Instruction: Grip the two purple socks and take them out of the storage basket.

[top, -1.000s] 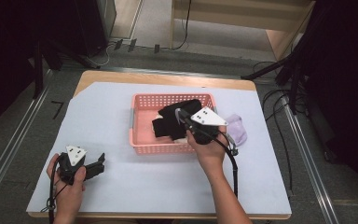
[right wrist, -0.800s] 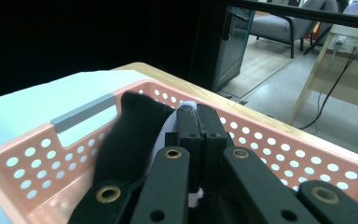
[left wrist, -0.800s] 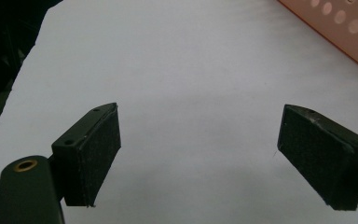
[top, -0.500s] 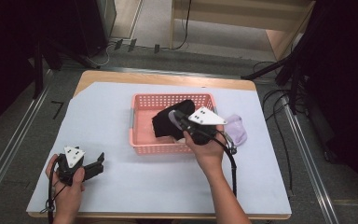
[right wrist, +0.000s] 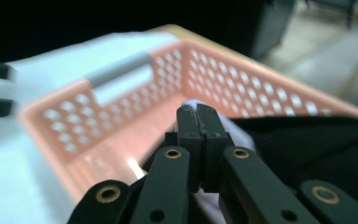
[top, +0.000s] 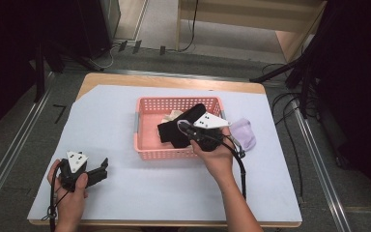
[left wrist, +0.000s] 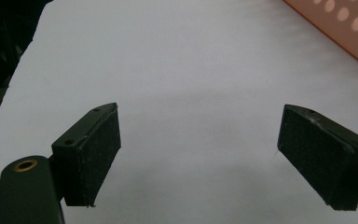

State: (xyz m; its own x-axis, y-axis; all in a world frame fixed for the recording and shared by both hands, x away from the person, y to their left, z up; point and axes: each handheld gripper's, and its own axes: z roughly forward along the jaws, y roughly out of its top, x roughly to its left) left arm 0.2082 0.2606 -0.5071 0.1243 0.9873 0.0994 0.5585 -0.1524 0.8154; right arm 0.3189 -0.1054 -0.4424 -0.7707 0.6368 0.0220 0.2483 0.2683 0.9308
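Basket (top: 147, 126) lies beneath the right gripper (top: 182, 126).

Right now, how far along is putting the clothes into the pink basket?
Partly done, it seems. A black garment and a cream piece already lie in the pink basket. The right gripper is over the basket, jaws shut; a pale scrap shows beside them, but whether it is gripped is unclear. The lilac sock lies outside on the table. The left gripper rests open, holding nothing.
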